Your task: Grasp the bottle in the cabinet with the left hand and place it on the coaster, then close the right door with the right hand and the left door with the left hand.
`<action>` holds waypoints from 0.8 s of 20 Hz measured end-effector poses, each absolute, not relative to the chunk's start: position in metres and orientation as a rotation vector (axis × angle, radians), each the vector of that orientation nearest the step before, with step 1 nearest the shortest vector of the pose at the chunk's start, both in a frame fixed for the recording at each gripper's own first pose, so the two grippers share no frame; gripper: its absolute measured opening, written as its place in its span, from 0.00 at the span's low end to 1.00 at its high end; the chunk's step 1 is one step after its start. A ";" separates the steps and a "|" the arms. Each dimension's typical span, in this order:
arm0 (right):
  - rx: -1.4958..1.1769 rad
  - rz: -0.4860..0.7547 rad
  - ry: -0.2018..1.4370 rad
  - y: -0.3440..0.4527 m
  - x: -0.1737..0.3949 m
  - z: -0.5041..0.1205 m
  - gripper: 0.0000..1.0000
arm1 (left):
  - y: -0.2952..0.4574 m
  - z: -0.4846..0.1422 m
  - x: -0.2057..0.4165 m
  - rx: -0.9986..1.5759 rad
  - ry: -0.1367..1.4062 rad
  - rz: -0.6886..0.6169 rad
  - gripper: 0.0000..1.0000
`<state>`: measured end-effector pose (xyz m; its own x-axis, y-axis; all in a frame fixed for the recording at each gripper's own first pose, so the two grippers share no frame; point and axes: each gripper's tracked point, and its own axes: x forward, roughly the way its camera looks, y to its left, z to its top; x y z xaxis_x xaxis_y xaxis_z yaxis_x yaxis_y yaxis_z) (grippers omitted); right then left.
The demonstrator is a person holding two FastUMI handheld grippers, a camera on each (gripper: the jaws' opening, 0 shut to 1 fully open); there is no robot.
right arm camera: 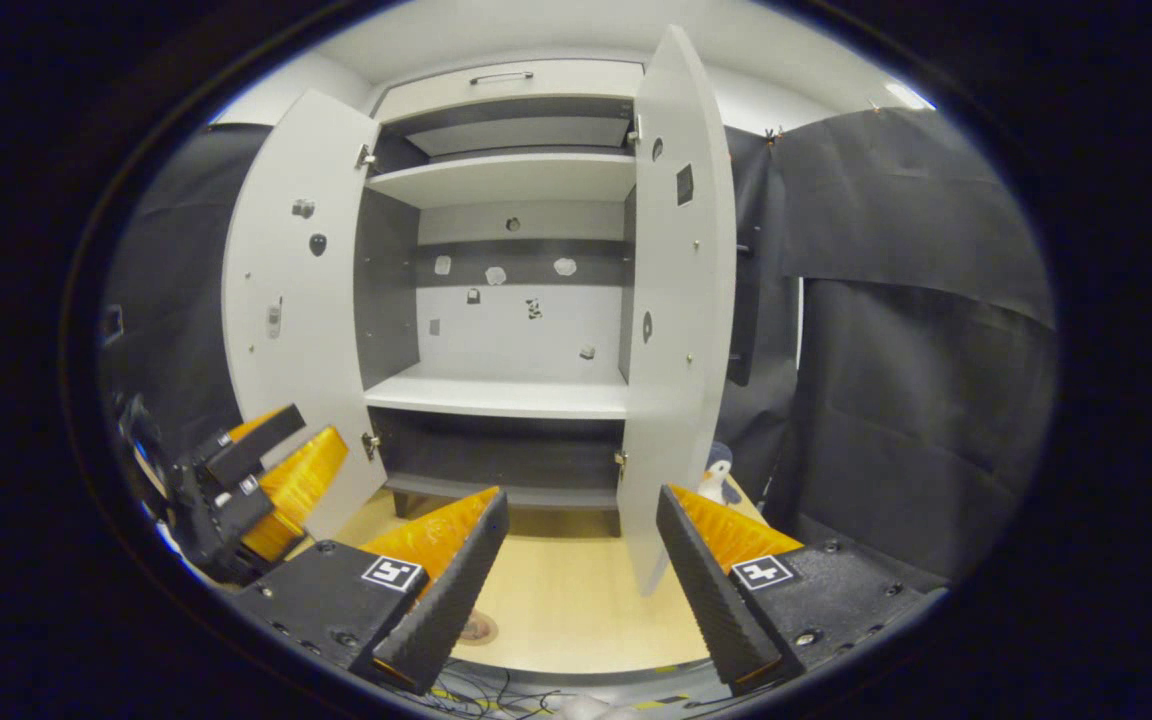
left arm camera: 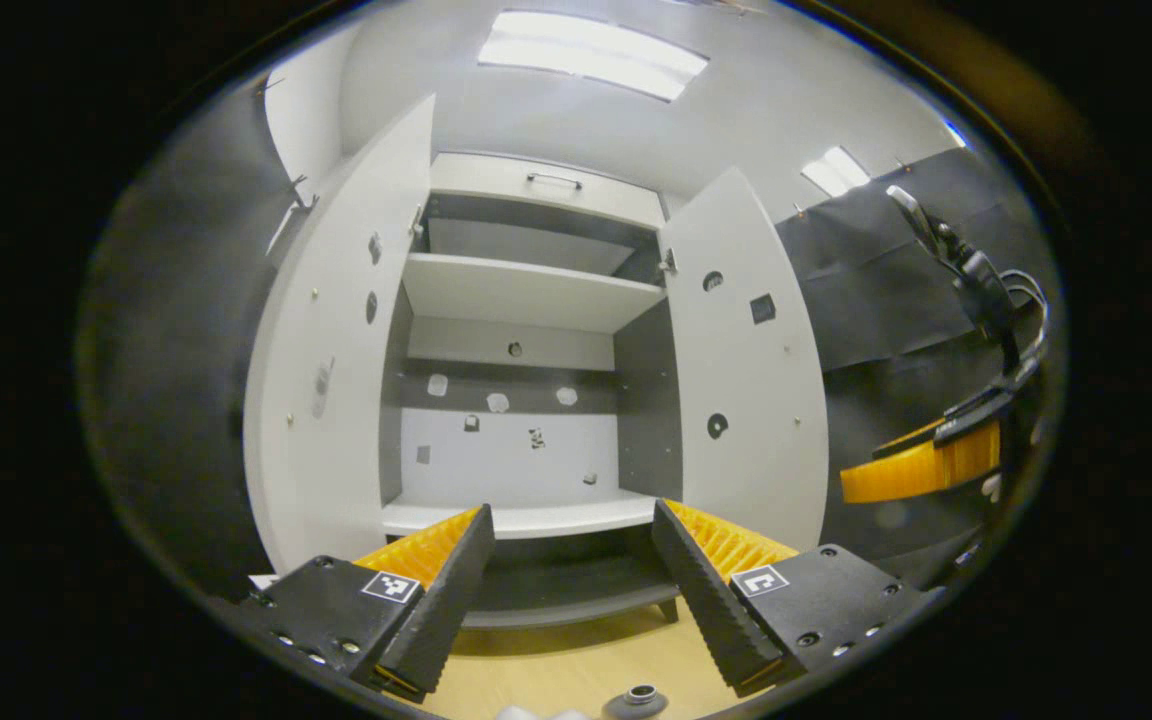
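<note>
The cabinet (right arm camera: pixel 506 300) stands with the left door (right arm camera: pixel 291 300) and right door (right arm camera: pixel 676 300) swung wide, presumably for reaching the shelves (left arm camera: pixel 526 515), which look bare. At the left gripper view's bottom edge, a bottle (left arm camera: pixel 641 698) seemingly stands upright on the table (left arm camera: pixel 576 660), axis vertical, cap toward the camera; its coaster cannot be confirmed. The left gripper (left arm camera: pixel 566 590) and right gripper (right arm camera: pixel 576 580) both gape wide, holding nothing.

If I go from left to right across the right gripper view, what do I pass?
The left gripper → the open left door → the cabinet shelves → the open right door → a small penguin toy → the black cloth wall.
</note>
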<state>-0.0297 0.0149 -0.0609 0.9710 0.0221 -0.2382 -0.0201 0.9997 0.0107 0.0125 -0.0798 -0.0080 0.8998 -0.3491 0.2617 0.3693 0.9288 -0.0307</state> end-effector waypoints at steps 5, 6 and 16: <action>0.053 0.037 0.208 0.024 -0.026 -0.061 0.98 | -0.021 0.050 -0.002 -0.027 -0.319 -0.262 0.98; 0.066 0.036 0.202 0.023 -0.026 -0.061 0.98 | -0.009 0.053 -0.006 -0.025 -0.301 -0.235 0.98; 0.088 -0.026 0.132 -0.064 0.000 -0.038 0.98 | 0.039 -0.010 -0.038 0.044 -0.044 -0.020 0.99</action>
<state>0.0004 -0.0637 -0.0385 0.9910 -0.0205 -0.1326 0.0321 0.9958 0.0860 -0.0382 0.0390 -0.0104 0.9988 -0.0213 0.0440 0.0193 0.9988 0.0448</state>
